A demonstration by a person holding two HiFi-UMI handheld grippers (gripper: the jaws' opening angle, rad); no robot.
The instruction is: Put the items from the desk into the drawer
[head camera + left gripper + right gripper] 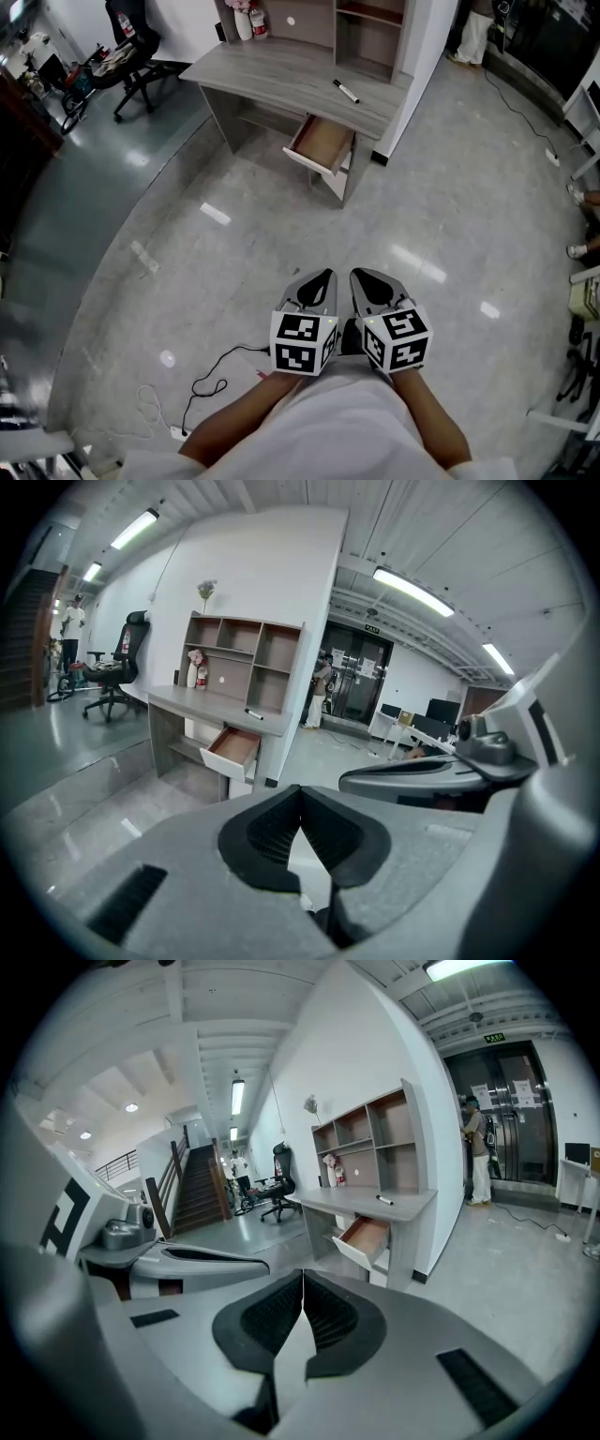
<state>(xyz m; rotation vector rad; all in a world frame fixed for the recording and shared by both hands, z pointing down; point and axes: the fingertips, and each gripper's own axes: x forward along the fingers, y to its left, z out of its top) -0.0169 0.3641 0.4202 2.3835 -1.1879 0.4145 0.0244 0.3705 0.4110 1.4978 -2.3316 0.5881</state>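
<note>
Since both grippers sit close to the body and well apart from the desk, the step in hand is judged to be the approach.

Head view. Left gripper [325, 276]: jaws together, nothing held. Right gripper [360, 275]: jaws together, nothing held, just beside the left. Marker [346, 91]: lying flat on the grey tabletop [281, 75], near its front edge. Drawer [322, 143]: pulled out below the marker, interior looks bare. Floor cable [211, 380]: loose, near the feet, to the left.

Left gripper view. Jaws closed, pads meeting, empty. Desk straight ahead; marker [253, 713] above the open drawer [232, 746]. Right gripper [422, 778] alongside.

Right gripper view. Jaws closed, pads meeting, empty. Marker [384, 1200] on the tabletop, drawer [364, 1236] open beneath it.

Handling note, as judgement: walk in clear of the cable and stop square to the drawer. Part one gripper's jaws before reaching. Take the marker across its barrel at mid-length, jaws square to its axis so it does not roll away. Lower it well inside the drawer before letting go.
</note>
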